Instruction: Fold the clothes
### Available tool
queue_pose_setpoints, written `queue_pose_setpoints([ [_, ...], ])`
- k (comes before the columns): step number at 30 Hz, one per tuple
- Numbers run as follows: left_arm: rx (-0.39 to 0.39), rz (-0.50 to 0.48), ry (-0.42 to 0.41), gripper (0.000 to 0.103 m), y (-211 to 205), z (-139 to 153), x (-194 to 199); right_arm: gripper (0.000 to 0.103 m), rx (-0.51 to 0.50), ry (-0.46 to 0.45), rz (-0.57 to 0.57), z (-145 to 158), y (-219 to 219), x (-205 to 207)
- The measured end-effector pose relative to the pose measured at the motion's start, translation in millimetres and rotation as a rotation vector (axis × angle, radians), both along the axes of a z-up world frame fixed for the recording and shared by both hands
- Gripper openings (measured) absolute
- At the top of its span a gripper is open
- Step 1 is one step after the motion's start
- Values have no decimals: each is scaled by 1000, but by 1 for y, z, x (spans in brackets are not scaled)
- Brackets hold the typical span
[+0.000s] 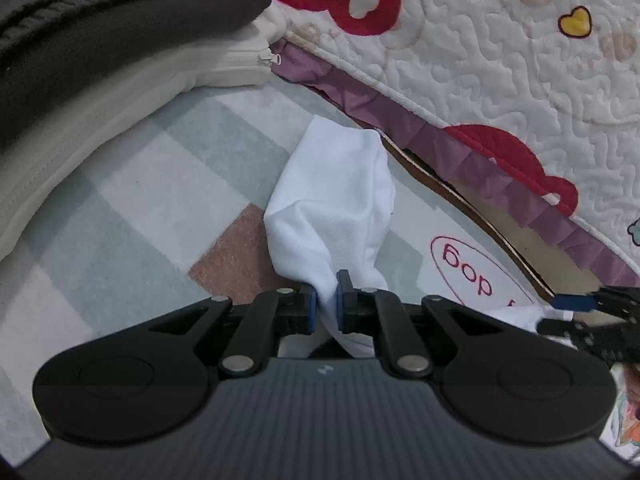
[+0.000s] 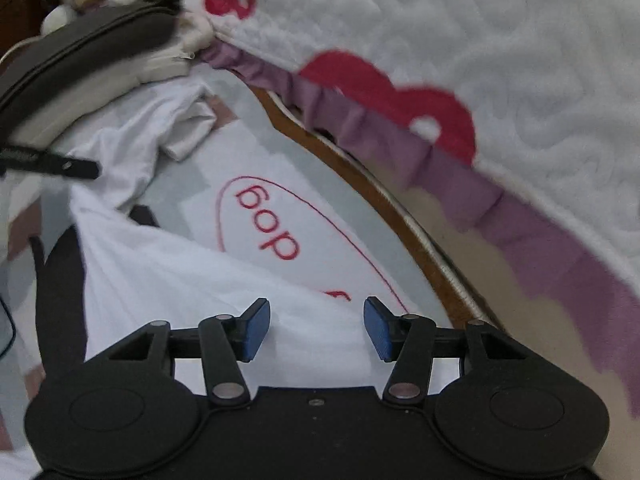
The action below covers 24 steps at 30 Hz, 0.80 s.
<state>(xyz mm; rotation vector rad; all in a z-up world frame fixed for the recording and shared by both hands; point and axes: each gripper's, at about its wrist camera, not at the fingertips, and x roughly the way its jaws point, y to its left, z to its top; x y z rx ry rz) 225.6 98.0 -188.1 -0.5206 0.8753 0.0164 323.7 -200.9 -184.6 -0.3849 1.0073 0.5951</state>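
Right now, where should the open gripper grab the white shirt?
Probably the loose edge of the white shirt lying flat between the right gripper pads, coming straight down from above. The left gripper already pinches a bunched corner, so the cloth can stretch between them.

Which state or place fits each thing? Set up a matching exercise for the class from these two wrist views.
Things:
1. left gripper
2. right gripper
3. white cotton garment
4. dark grey cushion

States or places:
A. lies on the checked mat
B. jaws wide apart
C. at the upper left, over a cream layer
D. jaws clamped on white cloth

Pairs: 1-D, 2-B, 3-A, 4-C
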Motion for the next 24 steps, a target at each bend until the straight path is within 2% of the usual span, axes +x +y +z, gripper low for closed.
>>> queue_pose_setpoints([
  [1, 1, -5, 1, 9, 0, -1, 0, 58, 15, 22, -14, -4, -2, 7],
  [4, -3, -19, -9, 8, -1, 1, -1, 56, 19, -12, 6, -6, -1, 1],
  [5, -13, -24, -23, 8, -1, 4, -2, 35, 19, -24, 13, -7, 0, -2],
  [6, -23, -29, -37, 8, -2, 8, -2, 31, 20, -37, 20, -7, 0, -4],
  [7, -34, -34, -51, 8, -2, 11, -2, 4, 21, -49, 27, -8, 1, -6],
  [10, 0, 0, -93, 9, -5, 17, -6, 4, 24, -85, 49, -10, 2, -13],
  [13, 37, 38, -135, 16, -9, 22, -10, 4, 43, -217, -43, 15, -8, -11],
  [14, 50, 50, -149, 26, -10, 24, -11, 4, 42, -235, -70, 20, -9, -9],
  [17, 87, 88, -191, 44, -14, 29, -15, 4, -3, -250, -113, 16, -5, -3],
  [19, 122, 94, -181, 45, -10, 28, -14, 4, -70, -252, -127, 5, -1, 0],
  [22, 64, 63, -144, 46, 2, 24, -10, 4, -101, -235, -164, -6, -2, 6],
  [24, 33, 23, -114, 50, 8, 19, -6, 4, -131, -237, -167, -13, -2, 6],
])
